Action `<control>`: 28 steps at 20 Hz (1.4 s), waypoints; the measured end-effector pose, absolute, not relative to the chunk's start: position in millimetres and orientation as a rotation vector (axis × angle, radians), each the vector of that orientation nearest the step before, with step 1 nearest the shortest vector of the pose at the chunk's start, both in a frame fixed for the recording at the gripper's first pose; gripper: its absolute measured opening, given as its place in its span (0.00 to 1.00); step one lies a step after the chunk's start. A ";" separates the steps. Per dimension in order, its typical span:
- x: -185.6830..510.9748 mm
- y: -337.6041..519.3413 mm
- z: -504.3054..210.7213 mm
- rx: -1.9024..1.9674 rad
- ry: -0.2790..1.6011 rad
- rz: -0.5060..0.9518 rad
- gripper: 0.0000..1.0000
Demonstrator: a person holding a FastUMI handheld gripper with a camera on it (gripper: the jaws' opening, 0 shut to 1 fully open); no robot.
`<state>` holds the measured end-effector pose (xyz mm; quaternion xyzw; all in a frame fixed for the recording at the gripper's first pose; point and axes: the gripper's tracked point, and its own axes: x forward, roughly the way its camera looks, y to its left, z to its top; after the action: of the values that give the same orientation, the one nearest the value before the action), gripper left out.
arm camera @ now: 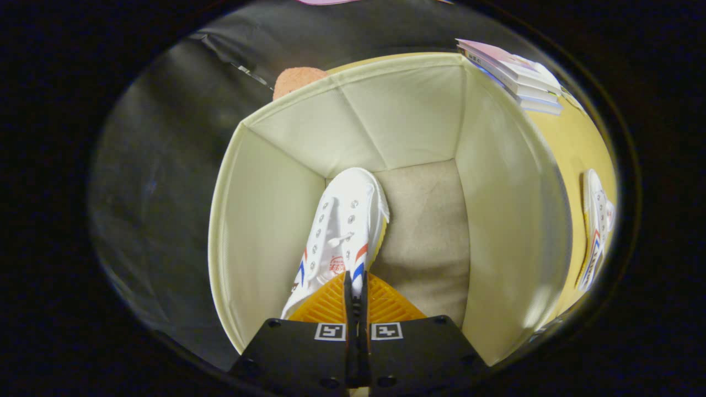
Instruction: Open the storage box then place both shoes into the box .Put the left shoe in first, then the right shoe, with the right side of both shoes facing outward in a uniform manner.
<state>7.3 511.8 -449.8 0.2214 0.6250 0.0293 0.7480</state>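
Tongs [356, 286] pinched nearly closed on the white shoe's [345, 231] heel edge (inside the open storage box [265, 220]).

This looks like a staged recording booth arranged as a home corner. A yellow tabletop [573, 149] carries a cream fabric storage box [513, 209], a stack of books [518, 74] near its far edge, and a white sneaker [597, 231]. Dark cloth [165, 165] hangs around it.

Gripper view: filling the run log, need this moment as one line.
hand-held gripper: shut on shoe | shoe: inside open storage box | second shoe: on table, outside box
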 end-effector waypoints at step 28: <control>12.5 350.3 -326.3 0.833 1.113 0.282 0.46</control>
<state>12.5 350.3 -326.3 0.3824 0.5108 0.1296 0.7590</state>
